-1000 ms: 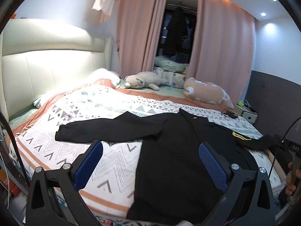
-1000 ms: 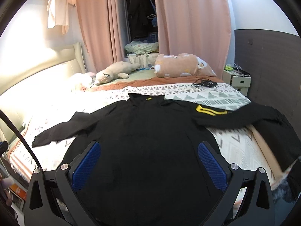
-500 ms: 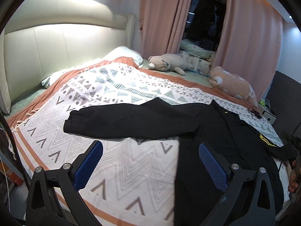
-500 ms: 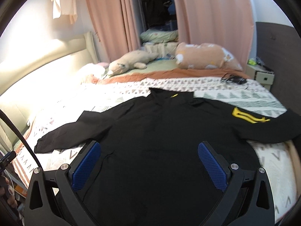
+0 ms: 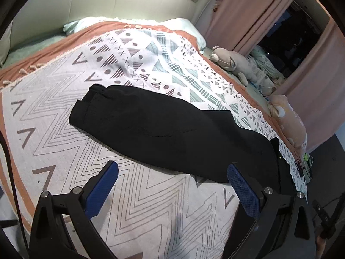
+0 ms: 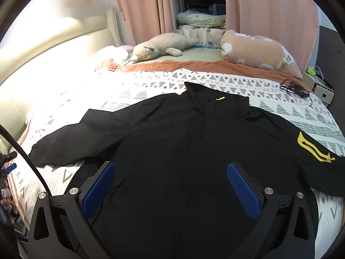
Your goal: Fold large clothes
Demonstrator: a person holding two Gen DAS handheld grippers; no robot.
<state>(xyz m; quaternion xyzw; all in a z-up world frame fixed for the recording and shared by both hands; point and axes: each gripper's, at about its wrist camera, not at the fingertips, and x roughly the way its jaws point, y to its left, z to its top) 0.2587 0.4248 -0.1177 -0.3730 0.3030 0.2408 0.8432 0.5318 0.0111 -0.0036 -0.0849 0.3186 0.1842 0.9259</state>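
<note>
A large black jacket [image 6: 194,151] lies spread flat, front up, on the patterned bedspread [image 6: 151,84]. Its collar carries a small yellow tab and its right sleeve a yellow emblem [image 6: 312,149]. In the left wrist view the jacket's left sleeve [image 5: 151,125] stretches out across the bedspread [image 5: 64,151], cuff toward the upper left. My left gripper [image 5: 172,177] hangs open just short of that sleeve, holding nothing. My right gripper [image 6: 171,179] stands open above the jacket's lower body, empty.
Two plush toys [image 6: 163,47] [image 6: 258,51] lie at the far side of the bed. A padded headboard [image 6: 54,49] runs along the left. A black cable [image 6: 297,88] lies near a small bedside cabinet [image 6: 321,88]. Pink curtains [image 6: 269,10] hang behind.
The left gripper has swung left and tipped down toward the outstretched sleeve, which now fills its view. The right gripper has come closer to the jacket's body. The jacket has not moved.
</note>
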